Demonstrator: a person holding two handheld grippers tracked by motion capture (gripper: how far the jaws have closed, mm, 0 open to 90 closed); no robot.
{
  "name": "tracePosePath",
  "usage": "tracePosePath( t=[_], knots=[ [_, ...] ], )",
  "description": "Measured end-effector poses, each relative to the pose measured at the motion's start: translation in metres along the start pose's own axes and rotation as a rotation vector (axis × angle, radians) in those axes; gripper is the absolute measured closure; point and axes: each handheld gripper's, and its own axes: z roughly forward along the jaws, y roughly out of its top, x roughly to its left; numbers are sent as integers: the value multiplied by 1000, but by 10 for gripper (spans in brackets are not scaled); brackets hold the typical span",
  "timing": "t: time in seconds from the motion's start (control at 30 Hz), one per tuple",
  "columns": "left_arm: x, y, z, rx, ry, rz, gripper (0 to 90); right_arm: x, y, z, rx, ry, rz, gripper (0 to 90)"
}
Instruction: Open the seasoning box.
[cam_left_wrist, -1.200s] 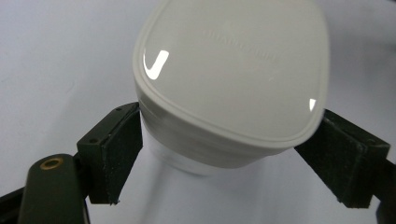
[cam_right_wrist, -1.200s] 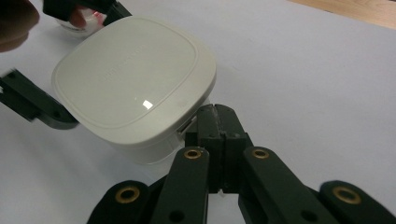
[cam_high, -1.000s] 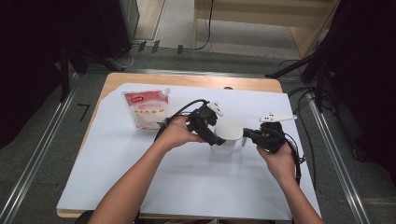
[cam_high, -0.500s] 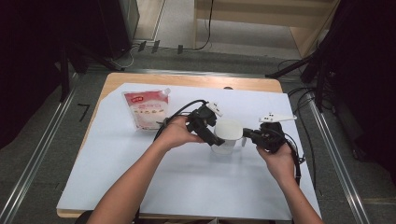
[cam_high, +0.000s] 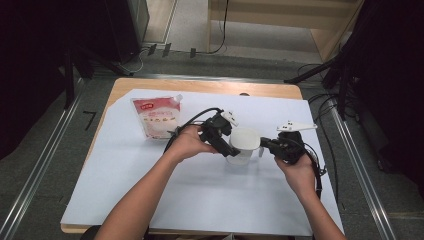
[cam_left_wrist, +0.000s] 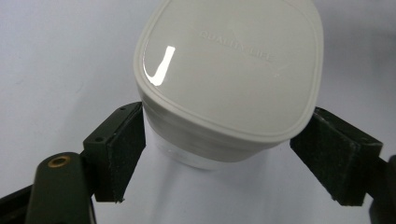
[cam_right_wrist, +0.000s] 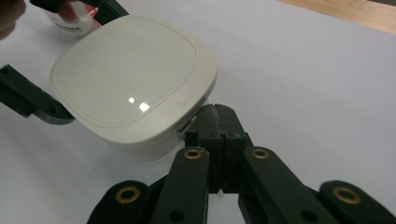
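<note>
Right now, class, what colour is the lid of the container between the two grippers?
The glossy, rounded-square plastic lid is white, clearest in the left gripper view.

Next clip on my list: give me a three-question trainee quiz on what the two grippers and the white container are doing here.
1. True or false: the lid sits on the white container.
2. The right gripper has its jaws: A) wide open around the lid, B) shut at the container's handle side, C) shut on the pouch.
3. In the left gripper view, how do the pads of the left gripper stand to the container?

Key
1. True.
2. B; whether something thin is pinched cannot be told.
3. One on each side, just under the lid's rim; the left pad touches, the right shows a small gap.
</note>
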Motion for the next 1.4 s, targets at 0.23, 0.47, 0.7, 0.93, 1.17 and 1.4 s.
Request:
tracePosePath(
  t=[0.23, 0.47, 0.7, 0.93, 1.17, 1.4],
  knots=[
    [7, 3, -21, -76, 18, -16, 473, 2, 0, 0, 0, 12, -9, 900],
    [6, 2, -20, -64, 25, -3, 473, 1, 0, 1, -7, -4, -7, 900],
    [3, 6, -27, -87, 16, 21, 582, 0, -1, 1, -4, -10, -6, 900],
    [0, 12, -29, -61, -37, 45, 703, -1, -2, 0, -1, 11, -9, 900],
    [-4, 18, -23, -29, -63, 51, 856, -2, -2, 0, 0, 22, 2, 900],
    [-8, 31, -19, -12, -84, 46, 900, -7, -4, 0, -3, 30, 27, 900]
  ],
)
